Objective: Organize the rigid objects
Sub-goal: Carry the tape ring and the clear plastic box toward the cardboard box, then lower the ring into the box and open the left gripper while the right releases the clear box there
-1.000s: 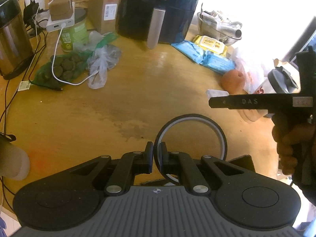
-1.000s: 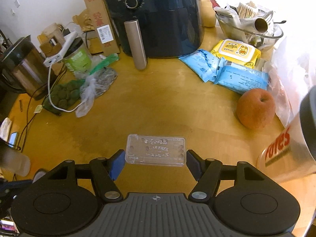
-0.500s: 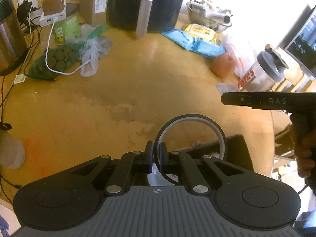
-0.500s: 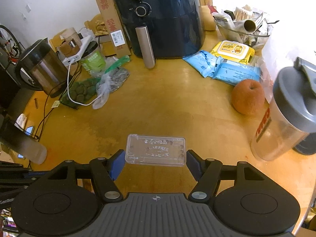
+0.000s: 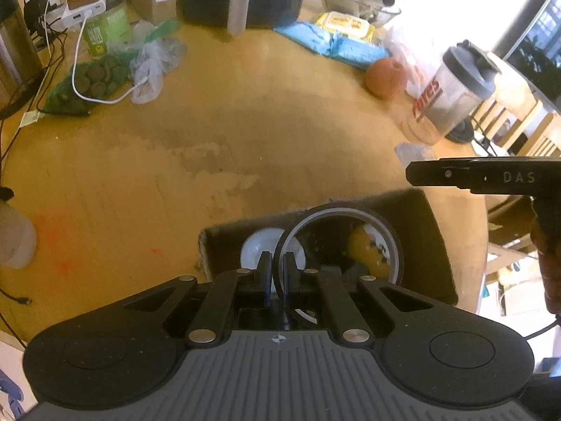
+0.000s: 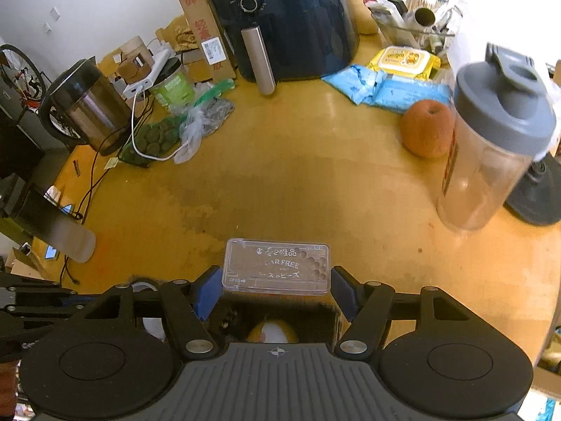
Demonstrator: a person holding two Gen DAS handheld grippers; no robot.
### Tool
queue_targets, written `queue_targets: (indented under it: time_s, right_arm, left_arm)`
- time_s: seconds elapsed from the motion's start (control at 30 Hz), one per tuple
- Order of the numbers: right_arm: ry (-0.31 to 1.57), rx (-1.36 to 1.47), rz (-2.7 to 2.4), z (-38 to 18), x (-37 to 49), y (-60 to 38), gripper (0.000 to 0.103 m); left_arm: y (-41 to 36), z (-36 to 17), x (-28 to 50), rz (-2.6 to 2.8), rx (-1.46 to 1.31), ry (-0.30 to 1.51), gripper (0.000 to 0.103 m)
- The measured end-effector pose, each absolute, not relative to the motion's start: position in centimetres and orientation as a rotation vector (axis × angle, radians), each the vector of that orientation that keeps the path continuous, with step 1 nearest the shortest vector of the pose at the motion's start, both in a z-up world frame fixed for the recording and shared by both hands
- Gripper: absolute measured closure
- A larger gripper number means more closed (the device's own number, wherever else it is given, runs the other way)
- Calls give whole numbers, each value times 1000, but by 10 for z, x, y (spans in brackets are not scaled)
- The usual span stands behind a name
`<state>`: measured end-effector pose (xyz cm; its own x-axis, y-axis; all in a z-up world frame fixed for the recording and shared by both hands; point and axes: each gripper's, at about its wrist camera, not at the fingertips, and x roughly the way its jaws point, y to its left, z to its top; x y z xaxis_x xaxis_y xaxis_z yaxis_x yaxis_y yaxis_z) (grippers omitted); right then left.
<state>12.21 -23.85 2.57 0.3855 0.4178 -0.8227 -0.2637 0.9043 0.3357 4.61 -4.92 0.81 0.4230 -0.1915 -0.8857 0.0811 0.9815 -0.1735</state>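
Observation:
My left gripper [image 5: 275, 275] is shut on the rim of a black ring with a clear centre [image 5: 340, 242], which stands upright over an open dark box [image 5: 431, 245] at the table's near edge. Inside the box lie a white round thing [image 5: 259, 251] and a yellow thing [image 5: 364, 247]. My right gripper [image 6: 277, 282] is shut on a clear flat plastic case [image 6: 277, 266] with printed lettering, its blue pads [image 6: 207, 291] pressing both short ends. The same box [image 6: 331, 312] lies just under that case. A finger of the right gripper crosses the right side of the left wrist view.
On the wooden table [image 6: 280, 175] stand a black air fryer [image 6: 280, 17], a grey-lidded shaker bottle [image 6: 491, 140], a brown round fruit [image 6: 426, 128], blue wipe packs [image 6: 385, 87], a steel kettle [image 6: 84, 105] and a bag of green discs [image 6: 154, 137] with a white cable.
Both grippers have drawn back toward the table's near edge, and the dark box has come into view under them. Ring and clear case stay gripped as before.

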Motion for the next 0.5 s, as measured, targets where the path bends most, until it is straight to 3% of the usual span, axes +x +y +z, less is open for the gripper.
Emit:
queue_targets:
  time_s: [0.23, 0.27, 0.33, 0.4, 0.5]
  right_arm:
    - [1105, 176, 442, 24, 112, -246, 33]
    - [1106, 176, 442, 23, 111, -247, 33]
    - [1108, 175, 442, 22, 109, -249, 33]
    - [1109, 176, 442, 22, 108, -251, 33]
    - [1112, 176, 444, 21, 104, -254, 33]
  left_arm:
    - [-60, 5, 43, -169, -64, 1136, 92]
    - [-61, 5, 43, -168, -58, 1138, 89]
    - [-63, 7, 41, -155, -39, 1137, 65]
    - [-64, 9, 39, -145, -34, 1126, 53]
    - [-64, 11, 37, -124, -41, 1132, 50]
